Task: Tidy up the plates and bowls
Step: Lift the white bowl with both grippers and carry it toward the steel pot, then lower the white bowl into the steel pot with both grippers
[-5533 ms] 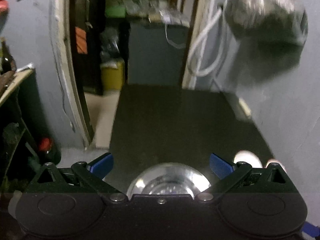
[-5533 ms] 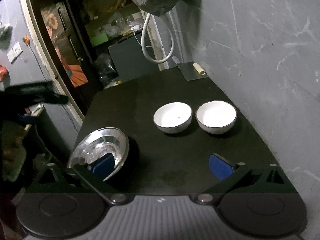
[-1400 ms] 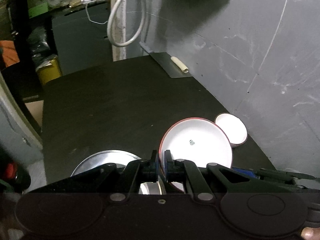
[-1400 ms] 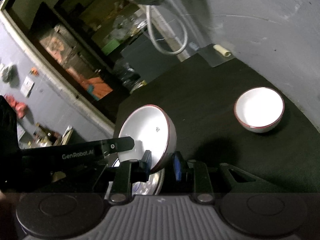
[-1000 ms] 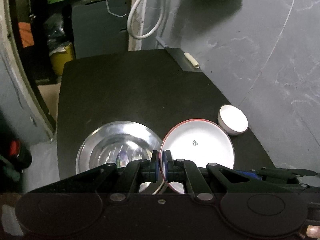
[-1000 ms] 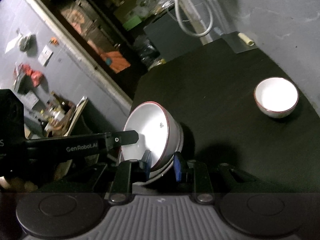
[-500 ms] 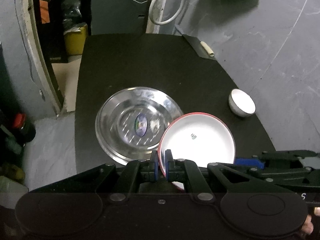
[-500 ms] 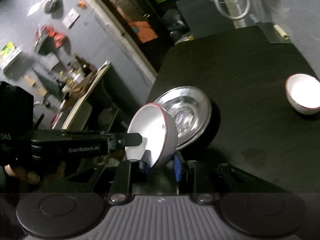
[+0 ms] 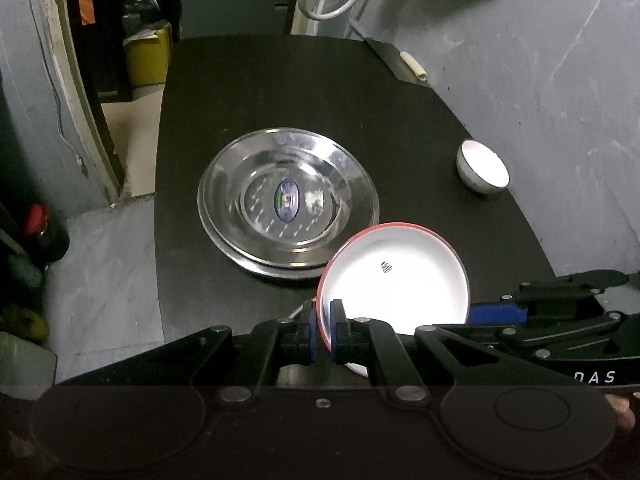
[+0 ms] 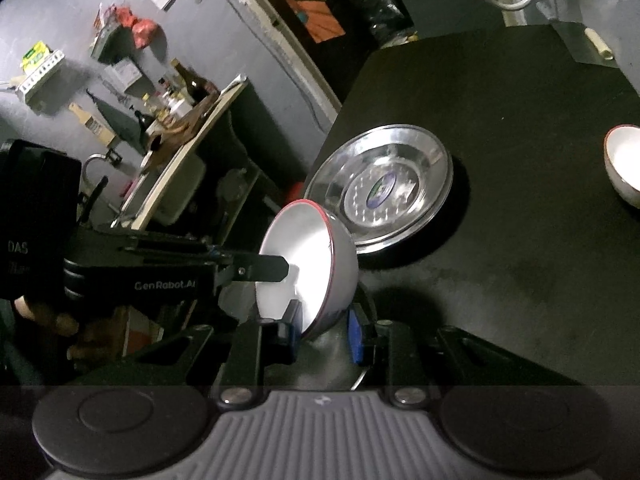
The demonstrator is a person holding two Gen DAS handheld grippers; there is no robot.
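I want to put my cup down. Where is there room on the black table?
The table is bare behind the metal plate, and between the plate and the small bowl. The near edge is crowded by both grippers holding the red-rimmed bowl.

Black tool [image 9: 324,330] linkages, blue pads, silver screws; "GenRobot.AI", "DAS" lettering.

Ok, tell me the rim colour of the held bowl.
Red, on a white bowl; clearest in the left wrist view.
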